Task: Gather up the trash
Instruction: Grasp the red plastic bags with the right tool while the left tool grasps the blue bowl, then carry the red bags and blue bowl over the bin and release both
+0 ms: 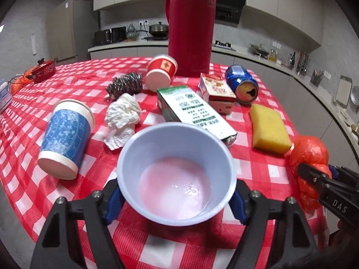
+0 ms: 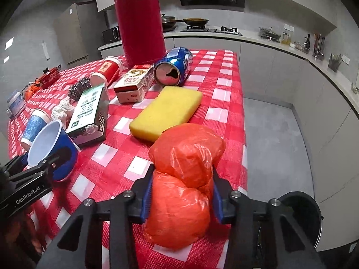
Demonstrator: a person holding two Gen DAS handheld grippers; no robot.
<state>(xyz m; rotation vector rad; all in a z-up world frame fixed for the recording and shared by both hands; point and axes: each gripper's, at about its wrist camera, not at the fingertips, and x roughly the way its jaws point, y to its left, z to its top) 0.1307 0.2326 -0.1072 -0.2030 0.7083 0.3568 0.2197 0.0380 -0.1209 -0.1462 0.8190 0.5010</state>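
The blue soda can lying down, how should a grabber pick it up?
Grip the blue soda can across its round middle, coming from above. It lies on its side with its opened top facing the camera, the small carton close on one side, so the curved sides give the clearest hold.

Both grippers [image 1: 177, 198] [image 2: 181, 199] are black frames with silver screws, blue-padded fingers [image 2: 145, 199], and what seems white lettering.

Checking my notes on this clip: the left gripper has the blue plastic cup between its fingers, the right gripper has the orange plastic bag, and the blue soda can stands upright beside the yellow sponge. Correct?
One detail is wrong. The blue soda can lies on its side, its opened top facing the camera, as the right wrist view shows. The rest holds: the blue plastic cup sits between the left gripper's fingers, the orange plastic bag between the right gripper's, and the can is beside the yellow sponge.
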